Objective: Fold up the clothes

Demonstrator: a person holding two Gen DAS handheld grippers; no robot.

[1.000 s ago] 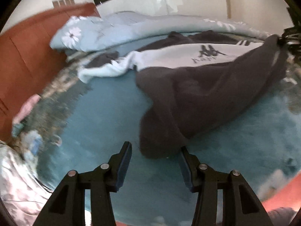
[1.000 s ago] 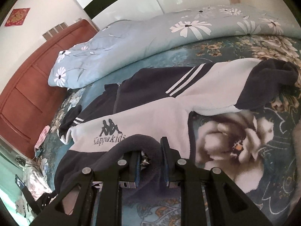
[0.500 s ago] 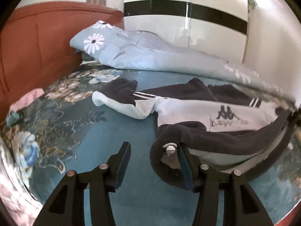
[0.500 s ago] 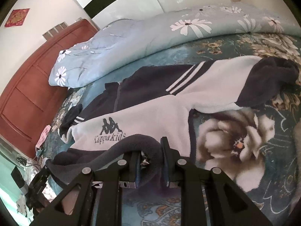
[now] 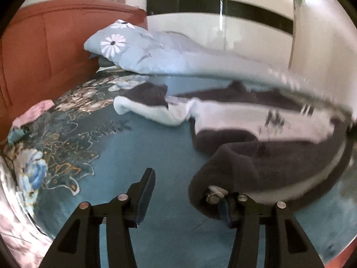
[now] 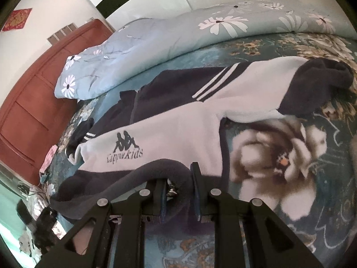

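A navy and white Kappa Kids jacket [image 6: 183, 131] lies spread across the bed, collar toward the quilt, sleeves out to both sides. It also shows in the left wrist view [image 5: 256, 120]. My right gripper [image 6: 179, 192] is shut on the dark hem of the jacket [image 6: 156, 167] and holds it lifted. My left gripper [image 5: 186, 189] is open. The hem's other corner [image 5: 241, 172], with a zipper pull, drapes over its right finger [image 5: 225, 205]; the left finger [image 5: 146, 189] stands apart over bare bedspread.
The bed has a teal floral bedspread [image 5: 125, 147]. A light blue daisy quilt [image 6: 183, 33] is bunched along the far side. A red wooden headboard [image 5: 44, 51] stands at the left. A small pink cloth [image 5: 33, 111] lies near the headboard.
My left gripper has swung low toward the lifted hem, and the dark corner now lies against its right finger. My right gripper has kept hold of the hem and shifted slightly.
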